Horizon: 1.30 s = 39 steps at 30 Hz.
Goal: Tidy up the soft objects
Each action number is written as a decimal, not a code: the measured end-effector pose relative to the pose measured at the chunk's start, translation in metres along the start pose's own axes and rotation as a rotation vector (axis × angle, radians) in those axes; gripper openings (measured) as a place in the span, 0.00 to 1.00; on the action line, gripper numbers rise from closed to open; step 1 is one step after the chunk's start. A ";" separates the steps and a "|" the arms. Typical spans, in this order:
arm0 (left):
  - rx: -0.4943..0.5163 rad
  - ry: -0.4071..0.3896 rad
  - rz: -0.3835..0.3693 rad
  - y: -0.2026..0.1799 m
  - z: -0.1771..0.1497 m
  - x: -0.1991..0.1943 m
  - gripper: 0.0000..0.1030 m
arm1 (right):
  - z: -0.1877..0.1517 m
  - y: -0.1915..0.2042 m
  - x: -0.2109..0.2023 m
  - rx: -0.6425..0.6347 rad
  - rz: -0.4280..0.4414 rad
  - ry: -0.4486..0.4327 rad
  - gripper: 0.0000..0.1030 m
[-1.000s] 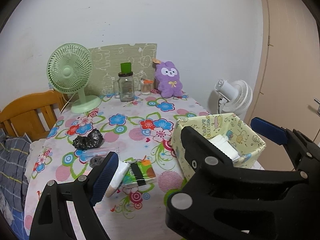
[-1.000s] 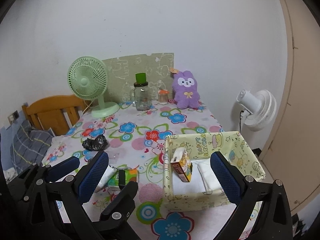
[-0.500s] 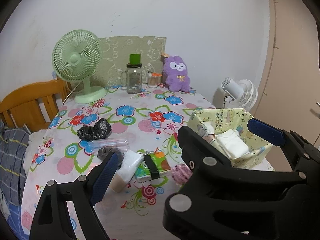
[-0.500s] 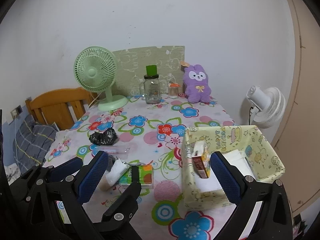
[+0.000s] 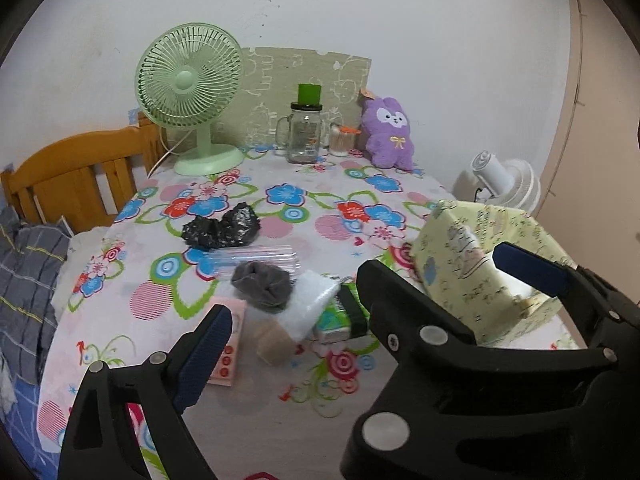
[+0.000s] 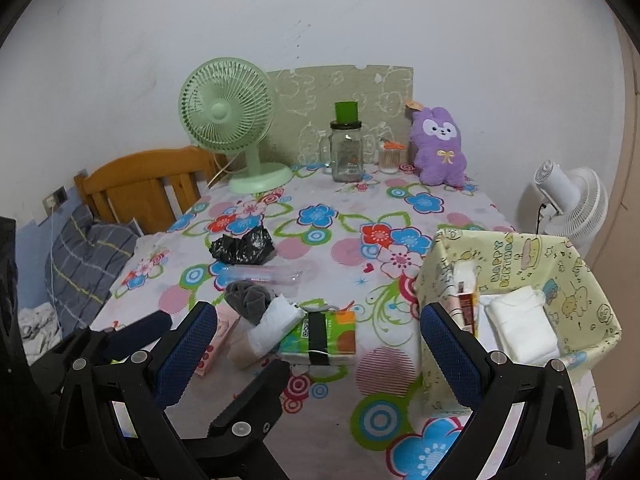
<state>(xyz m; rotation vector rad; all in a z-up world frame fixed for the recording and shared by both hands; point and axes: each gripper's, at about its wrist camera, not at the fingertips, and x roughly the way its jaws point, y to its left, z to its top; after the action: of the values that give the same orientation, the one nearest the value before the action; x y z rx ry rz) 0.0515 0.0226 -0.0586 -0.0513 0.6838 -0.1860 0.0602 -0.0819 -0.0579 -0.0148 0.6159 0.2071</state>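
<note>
A pile of soft things lies near the table's front: a grey scrunchie [image 5: 262, 286] [image 6: 246, 298], a white packet [image 5: 310, 308] [image 6: 274, 322], a beige roll [image 5: 274, 342], a green and orange tissue pack [image 6: 320, 336] [image 5: 340, 320] and a pink card [image 5: 228, 354]. A yellow patterned box [image 6: 520, 256] [image 5: 472, 256] on the right holds white pads [image 6: 520, 320] and a small carton [image 6: 466, 296]. A black crumpled bag [image 5: 220, 228] lies farther back. My left gripper [image 5: 360, 308] is open above the pile. My right gripper [image 6: 320, 354] is open over the tissue pack.
A green desk fan [image 5: 192, 92], a glass jar with a green lid [image 5: 304, 128], a small cotton swab jar [image 5: 340, 142] and a purple plush [image 5: 390, 132] stand at the back. A clear plastic case [image 5: 256, 258] lies mid-table. A wooden bed frame [image 5: 76, 176] is left, a white fan [image 6: 568, 200] right.
Both grippers have moved forward and down toward the pile near the table's front. The pink card and beige roll have come into view. Both grippers stay open.
</note>
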 end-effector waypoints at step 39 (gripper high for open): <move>-0.073 0.142 0.135 0.077 -0.016 0.072 0.69 | -0.019 0.033 0.108 0.011 0.046 0.239 0.59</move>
<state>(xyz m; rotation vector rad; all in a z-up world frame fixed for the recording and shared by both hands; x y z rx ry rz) 0.1073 0.0849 -0.1243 -0.0622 0.8326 -0.0344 0.1284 -0.0305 -0.1338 -0.0150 0.8562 0.2485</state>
